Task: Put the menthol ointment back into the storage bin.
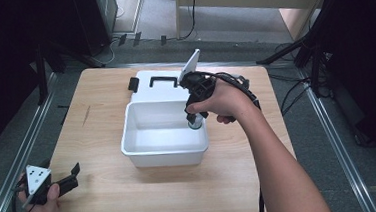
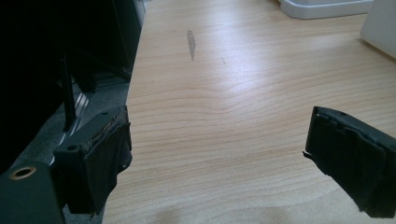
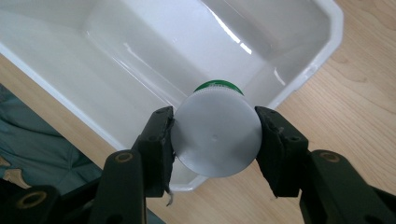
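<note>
A white plastic bin (image 1: 144,149) stands in the middle of the wooden table, and its inside shows bare in the right gripper view (image 3: 140,51). My right gripper (image 1: 195,119) hangs over the bin's right rim, pointing down, shut on a small jar with a white cap (image 3: 215,133) and a green band (image 3: 218,86). The jar (image 1: 195,123) sits just inside the bin's right wall. My left gripper (image 1: 70,177) rests at the table's front left corner, jaws open with nothing between them (image 2: 217,158).
The bin's white lid (image 1: 157,85) with a black handle (image 1: 162,80) lies flat behind the bin. Bare tabletop (image 2: 243,84) stretches left of the bin and along the front edge. Dark stands and cables ring the table on the floor.
</note>
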The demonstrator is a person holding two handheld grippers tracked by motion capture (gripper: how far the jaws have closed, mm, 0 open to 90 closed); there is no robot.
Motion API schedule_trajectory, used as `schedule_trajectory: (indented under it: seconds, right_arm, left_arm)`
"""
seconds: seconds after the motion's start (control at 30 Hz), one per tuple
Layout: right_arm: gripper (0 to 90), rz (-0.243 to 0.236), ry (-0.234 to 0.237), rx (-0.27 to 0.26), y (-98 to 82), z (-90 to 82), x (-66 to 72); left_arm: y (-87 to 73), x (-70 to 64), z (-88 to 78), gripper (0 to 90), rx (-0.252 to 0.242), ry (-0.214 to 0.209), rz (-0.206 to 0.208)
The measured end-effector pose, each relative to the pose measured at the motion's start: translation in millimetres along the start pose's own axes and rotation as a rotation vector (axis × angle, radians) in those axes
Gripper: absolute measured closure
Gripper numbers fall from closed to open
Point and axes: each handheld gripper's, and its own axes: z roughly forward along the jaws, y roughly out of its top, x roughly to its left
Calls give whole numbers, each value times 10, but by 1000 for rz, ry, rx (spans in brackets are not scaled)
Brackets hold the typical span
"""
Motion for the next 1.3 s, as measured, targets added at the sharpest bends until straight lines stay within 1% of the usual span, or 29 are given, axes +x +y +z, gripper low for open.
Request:
schedule_trajectory:
  seconds: [0.37,0.43,0.47,0.77,0.83,0.97,1.17,1.3]
  right_arm:
    - [513,-15,-1,24,49,256,54]
    - [512,-13,-4,30,52,275,57]
    - [513,-16,-2,38,54,322,57]
    - [513,-20,3,39,70,485,71]
    - [512,-28,4,46,77,528,86]
    - [512,-27,9,51,88,600,104]
    - [513,-37,-1,64,99,711,111]
    - [512,-39,2,69,109,774,122]
  left_arm:
    - [1,-7,4,78,2,5,7]
    - [1,-7,3,78,2,5,8]
    - [1,-9,3,78,3,5,9]
    - [2,-13,6,77,4,6,13]
    - [2,-14,7,78,3,7,13]
    - [2,-14,5,78,5,5,14]
    - [1,-14,6,78,2,6,13]
    - [1,-15,6,78,3,5,11]
